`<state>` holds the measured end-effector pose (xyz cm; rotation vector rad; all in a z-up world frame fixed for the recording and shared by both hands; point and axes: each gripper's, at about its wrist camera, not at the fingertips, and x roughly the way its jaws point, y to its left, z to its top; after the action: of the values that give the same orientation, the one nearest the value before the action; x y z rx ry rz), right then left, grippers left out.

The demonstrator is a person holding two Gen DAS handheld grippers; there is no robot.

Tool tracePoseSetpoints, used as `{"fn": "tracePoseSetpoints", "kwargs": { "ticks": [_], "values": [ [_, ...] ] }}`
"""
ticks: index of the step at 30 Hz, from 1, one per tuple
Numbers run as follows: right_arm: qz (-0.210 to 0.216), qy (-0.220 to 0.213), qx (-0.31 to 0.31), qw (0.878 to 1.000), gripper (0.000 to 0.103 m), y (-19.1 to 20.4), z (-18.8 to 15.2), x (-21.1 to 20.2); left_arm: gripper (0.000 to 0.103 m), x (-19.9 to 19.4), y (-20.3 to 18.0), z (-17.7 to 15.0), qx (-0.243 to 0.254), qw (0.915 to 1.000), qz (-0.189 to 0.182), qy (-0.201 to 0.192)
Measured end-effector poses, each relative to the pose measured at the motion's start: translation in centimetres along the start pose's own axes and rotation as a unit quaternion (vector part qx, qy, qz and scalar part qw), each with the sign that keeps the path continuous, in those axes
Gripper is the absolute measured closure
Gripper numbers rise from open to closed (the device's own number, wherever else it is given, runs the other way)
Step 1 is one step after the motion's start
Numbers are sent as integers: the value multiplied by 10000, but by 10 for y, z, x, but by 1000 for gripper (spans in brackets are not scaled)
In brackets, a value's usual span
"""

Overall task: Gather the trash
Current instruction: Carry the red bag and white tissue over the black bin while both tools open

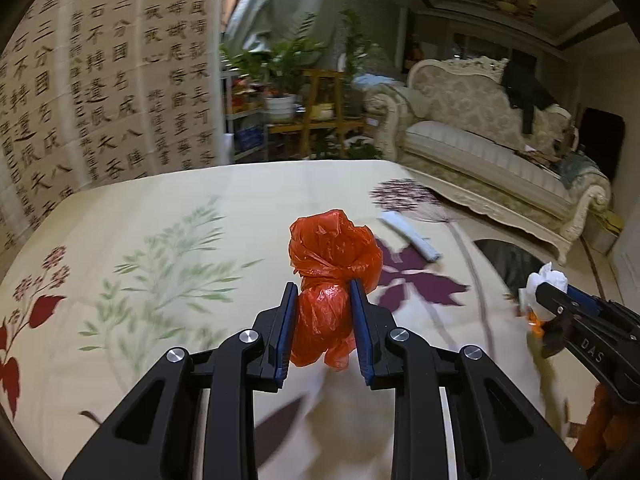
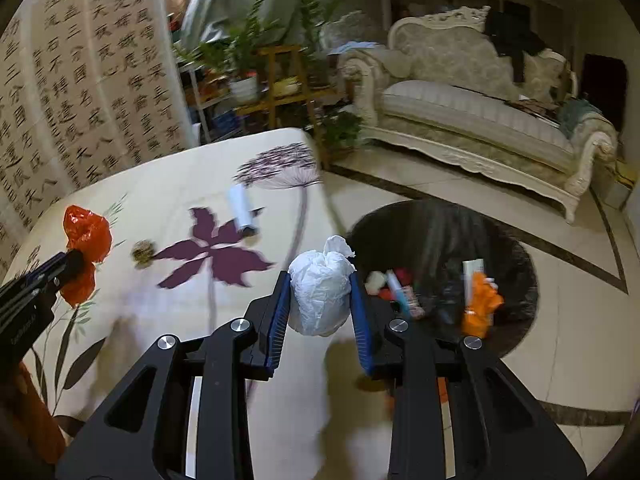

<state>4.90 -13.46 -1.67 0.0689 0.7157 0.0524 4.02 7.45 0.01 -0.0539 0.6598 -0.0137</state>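
My left gripper (image 1: pixel 323 304) is shut on a crumpled red plastic bag (image 1: pixel 334 256) and holds it above the flowered tablecloth (image 1: pixel 160 208). It also shows in the right wrist view (image 2: pixel 86 240). My right gripper (image 2: pixel 320 292) is shut on a crumpled white bag (image 2: pixel 320 292) at the table's right edge, next to the black trash bin (image 2: pixel 440 240); it also shows in the left wrist view (image 1: pixel 546 280). A white paper roll (image 2: pixel 242 210) and a small dark scrap (image 2: pixel 144 253) lie on the table.
The bin on the floor holds several pieces of trash, among them an orange piece (image 2: pixel 480 304). A cream sofa (image 2: pixel 480 112) stands beyond it. A plant shelf (image 2: pixel 280 76) and a calligraphy screen (image 2: pixel 80 80) stand behind the table.
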Motion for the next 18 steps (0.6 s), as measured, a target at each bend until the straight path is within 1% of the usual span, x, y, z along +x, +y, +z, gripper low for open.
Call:
{"fn": "tracePoseSetpoints", "kwargs": {
  "ticks": [6,10,15,18],
  "values": [
    [-285,-65,268,9992,74,-42,5,2,76,12,-51,5,373,9986,-368,0],
    [-447,-85,385,9982,74,-62,8,8,75,24,-81,9,581,9966,-583,22],
    [-563,-95,508,9971,74,-84,13,17,75,43,-114,14,783,9941,-743,83],
    [-619,-89,580,9964,74,-95,16,24,75,56,-128,17,857,9931,-795,136]
  ]
}}
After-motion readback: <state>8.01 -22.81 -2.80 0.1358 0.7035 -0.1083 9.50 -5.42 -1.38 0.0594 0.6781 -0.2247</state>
